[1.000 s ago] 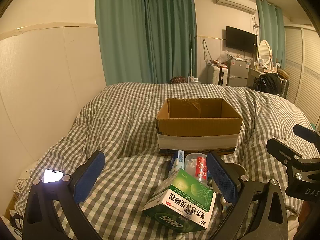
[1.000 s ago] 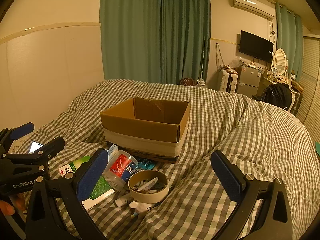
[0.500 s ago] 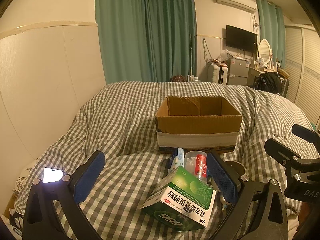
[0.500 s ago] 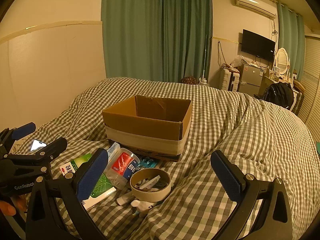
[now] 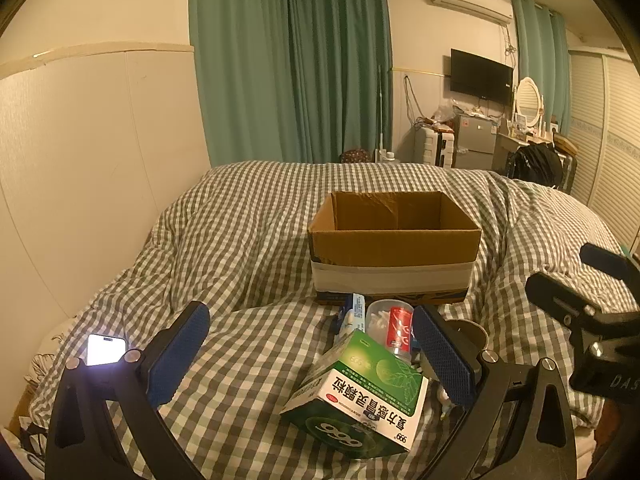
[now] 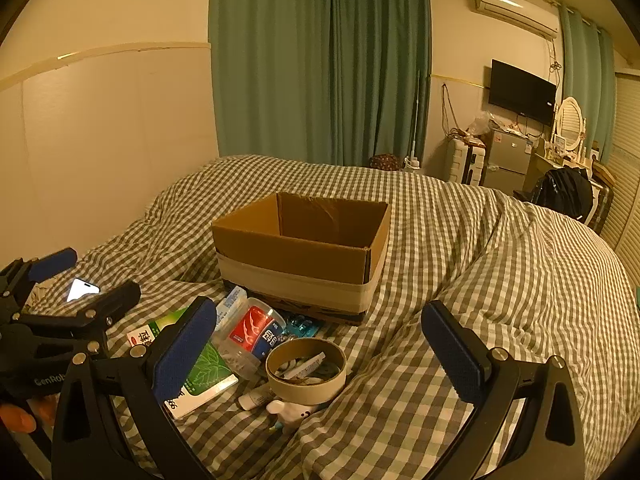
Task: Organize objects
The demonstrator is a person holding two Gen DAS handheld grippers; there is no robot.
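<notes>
Two grippers: both spread wide, nothing between the blue pads.
Left gripper [image 5: 310, 354]: hovers low over the bed, above the near edge of the pile; the green box lies just under its gap, nearer the right pad.
Right gripper [image 6: 320, 354]: hovers above the pile too, the tape roll below its gap; its black frame also shows at the right edge of the left view.
Bed [image 5: 248, 216]: covered by a grey-and-white checked quilt, rumpled into folds.
Carton [image 5: 394, 248]: open brown cardboard, a pale tape band round its lower wall, upright mid-bed; the inner walls that show look bare, the floor is hidden.
Pile: clustered on the quilt just in front of the carton, touching one another.
Green box [image 5: 360, 396]: medicine pack with a white end panel, tilted on one edge, nearest the left camera.
Jar [image 6: 250, 334]: clear plastic with a red-and-blue label, lying on its side between green box and tape roll.
Tape roll [image 6: 306, 372]: wide cardboard ring lying flat, small packets inside.
Blue-white pack [image 6: 232, 304]: leans beside the jar, close to the carton.
Small tube [image 6: 256, 400]: lies against the roll's near side.
Phone [image 5: 106, 349]: screen lit, at the bed's left edge, well apart from the pile.
</notes>
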